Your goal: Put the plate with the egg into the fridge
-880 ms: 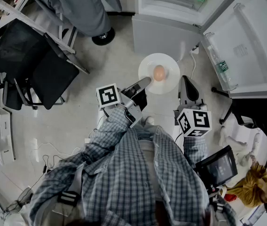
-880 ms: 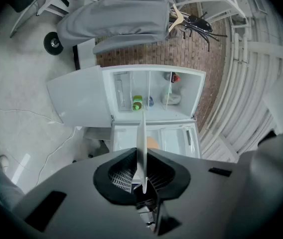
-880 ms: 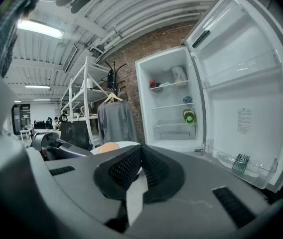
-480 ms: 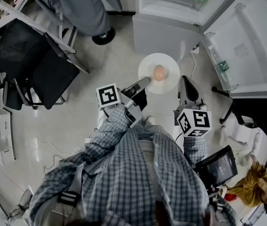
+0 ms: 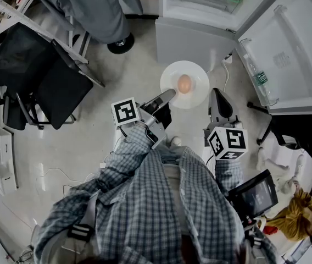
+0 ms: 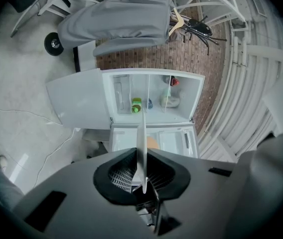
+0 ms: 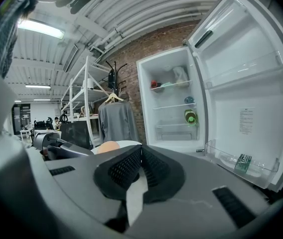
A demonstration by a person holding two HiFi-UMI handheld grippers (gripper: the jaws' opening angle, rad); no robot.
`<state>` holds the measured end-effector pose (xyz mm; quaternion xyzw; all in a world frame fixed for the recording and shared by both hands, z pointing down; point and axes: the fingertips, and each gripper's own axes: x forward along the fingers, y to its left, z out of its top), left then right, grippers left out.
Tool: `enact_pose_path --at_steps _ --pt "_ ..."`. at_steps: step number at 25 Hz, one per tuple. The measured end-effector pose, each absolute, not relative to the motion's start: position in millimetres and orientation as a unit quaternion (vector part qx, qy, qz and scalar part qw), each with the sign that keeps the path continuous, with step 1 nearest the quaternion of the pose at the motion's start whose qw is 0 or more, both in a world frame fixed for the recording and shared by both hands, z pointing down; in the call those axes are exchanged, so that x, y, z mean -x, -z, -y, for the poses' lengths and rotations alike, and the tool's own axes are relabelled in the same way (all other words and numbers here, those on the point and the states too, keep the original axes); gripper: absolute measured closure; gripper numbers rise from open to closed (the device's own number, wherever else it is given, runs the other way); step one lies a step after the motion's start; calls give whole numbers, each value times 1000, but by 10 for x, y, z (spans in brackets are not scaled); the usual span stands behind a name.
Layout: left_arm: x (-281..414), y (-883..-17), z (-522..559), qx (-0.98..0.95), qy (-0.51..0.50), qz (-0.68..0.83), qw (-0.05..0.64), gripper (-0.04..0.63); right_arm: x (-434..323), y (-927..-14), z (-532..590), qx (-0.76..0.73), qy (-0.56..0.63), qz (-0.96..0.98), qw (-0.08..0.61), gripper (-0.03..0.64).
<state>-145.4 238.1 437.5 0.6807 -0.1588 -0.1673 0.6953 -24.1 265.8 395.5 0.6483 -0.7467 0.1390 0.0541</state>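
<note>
The carry is probably under way: the left gripper (image 5: 168, 95) pinches the rim of the plate (image 5: 198, 95), with the egg (image 5: 184, 83) on it, near the open fridge (image 5: 200, 34), while the right gripper (image 5: 215, 94), jaws pressed together, sits alongside, so next likely comes a level reach inside.

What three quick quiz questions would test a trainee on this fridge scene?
1. What lies on the round white plate? A: a brown egg; B: a green cup; C: a glass bottle.
2. True or false: the white fridge has its door shut.
3. Which gripper's jaws clamp the plate's rim?
Key: 1 A; 2 false; 3 the left gripper.
</note>
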Motion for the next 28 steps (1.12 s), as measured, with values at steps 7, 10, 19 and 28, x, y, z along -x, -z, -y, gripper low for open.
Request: enact_pose_path --at_steps 7,10,19,28 --pt "1546 -4355 -2357 -685 167 152 693 554 340 -3936 -2620 -652 -133 745 54 611" --pt "1613 -4359 -2346 -685 166 150 693 554 403 -3934 -2612 -654 -131 743 55 611" --pt "1792 -4359 -2324 -687 164 137 695 554 564 -3878 -2660 -670 -120 730 59 611" --pt "1800 -4340 -2268 -689 170 132 692 554 549 -3823 -2703 -676 -110 726 62 611"
